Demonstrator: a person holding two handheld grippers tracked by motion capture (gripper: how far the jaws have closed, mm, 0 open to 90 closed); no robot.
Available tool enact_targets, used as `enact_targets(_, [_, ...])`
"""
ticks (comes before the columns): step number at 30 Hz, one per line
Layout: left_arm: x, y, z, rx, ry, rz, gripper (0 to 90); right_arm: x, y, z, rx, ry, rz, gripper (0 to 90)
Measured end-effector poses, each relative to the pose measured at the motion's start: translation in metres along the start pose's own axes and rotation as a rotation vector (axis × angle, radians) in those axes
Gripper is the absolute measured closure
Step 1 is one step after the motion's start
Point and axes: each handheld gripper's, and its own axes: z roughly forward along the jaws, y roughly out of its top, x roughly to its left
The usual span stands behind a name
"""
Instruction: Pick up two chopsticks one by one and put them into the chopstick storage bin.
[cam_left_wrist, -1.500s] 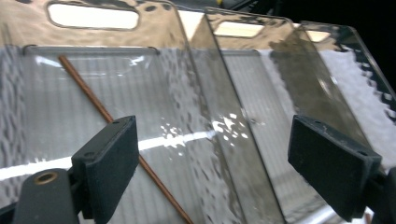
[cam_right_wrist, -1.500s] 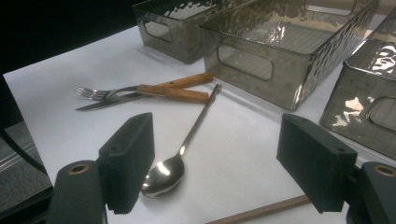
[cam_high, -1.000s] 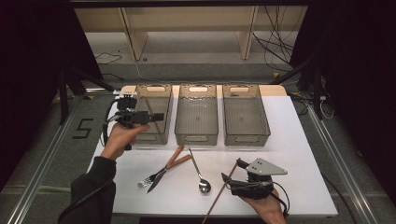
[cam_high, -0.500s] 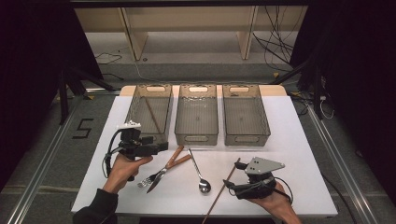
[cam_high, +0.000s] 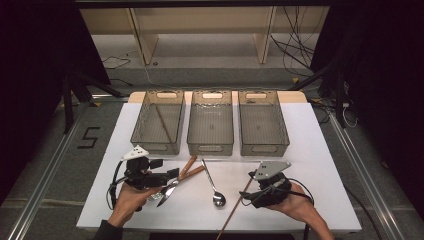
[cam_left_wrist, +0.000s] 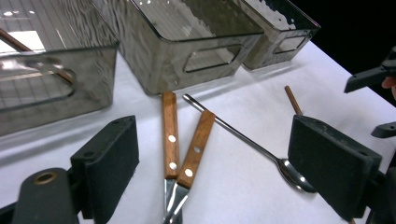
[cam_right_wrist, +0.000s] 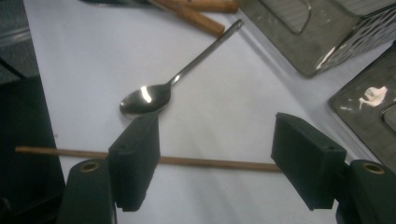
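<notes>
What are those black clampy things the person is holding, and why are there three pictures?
Those are hand-held grippers, like big tongs with two flat black jaws. A person holds one in each hand. The high view looks down from above: the left gripper is at the left, the right gripper at the right. The other two pictures come from little cameras riding on each gripper, looking out between its jaws.

On the white table stand three see-through bins; the left one has a wooden stick in it. In front lie two wooden-handled utensils, a metal spoon and a thin wooden chopstick.

Both grippers are open and hold nothing. The left one points at the wooden handles; the right one has the chopstick lying between its jaws.
</notes>
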Motion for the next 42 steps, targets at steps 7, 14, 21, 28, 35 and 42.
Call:
enact_targets(7, [-0.004, -0.012, 0.001, -0.016, 0.019, 0.047, 15.8, 0.003, 0.007, 0.006, 0.078, 0.048, -0.128, 34.8])
enact_targets(14, [-0.003, -0.02, -0.002, -0.047, 0.016, 0.06, 15.8, 0.002, 0.012, 0.018, 0.147, 0.098, -0.203, 36.1])
enact_targets(21, [-0.003, -0.025, -0.002, -0.046, 0.02, 0.067, 15.8, 0.003, 0.012, 0.032, 0.219, 0.147, -0.268, 38.1])
enact_targets(28, [-0.002, -0.027, -0.002, -0.044, 0.021, 0.068, 15.8, -0.001, 0.011, 0.042, 0.242, 0.163, -0.29, 40.0])
enact_targets(35, [0.0, -0.028, -0.003, -0.077, 0.038, 0.078, 15.7, -0.005, 0.008, 0.052, 0.285, 0.183, -0.317, 41.7])
enact_targets(42, [0.0, -0.028, -0.003, -0.075, 0.033, 0.075, 15.7, -0.006, 0.009, 0.058, 0.343, 0.212, -0.342, 43.2])
